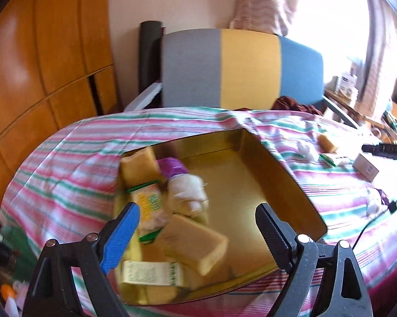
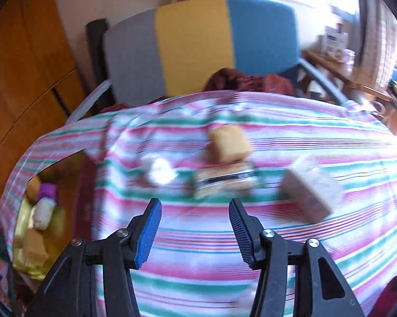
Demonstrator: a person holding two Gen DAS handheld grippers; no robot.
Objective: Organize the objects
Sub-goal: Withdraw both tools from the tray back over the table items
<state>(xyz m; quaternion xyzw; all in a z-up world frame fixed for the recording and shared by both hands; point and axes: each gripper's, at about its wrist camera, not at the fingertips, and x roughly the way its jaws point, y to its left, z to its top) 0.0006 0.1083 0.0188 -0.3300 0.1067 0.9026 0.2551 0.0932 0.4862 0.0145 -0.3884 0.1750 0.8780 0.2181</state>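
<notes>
Gold tin (image 1: 285,174) on the striped bed (image 1: 66,163), part-filled; left gripper (image 1: 198,227) hangs spread and empty above it. Right gripper (image 2: 195,227), fingers apart and empty, faces a tan block (image 2: 228,144), seemingly light and soft, best pinched across its short sides.
</notes>
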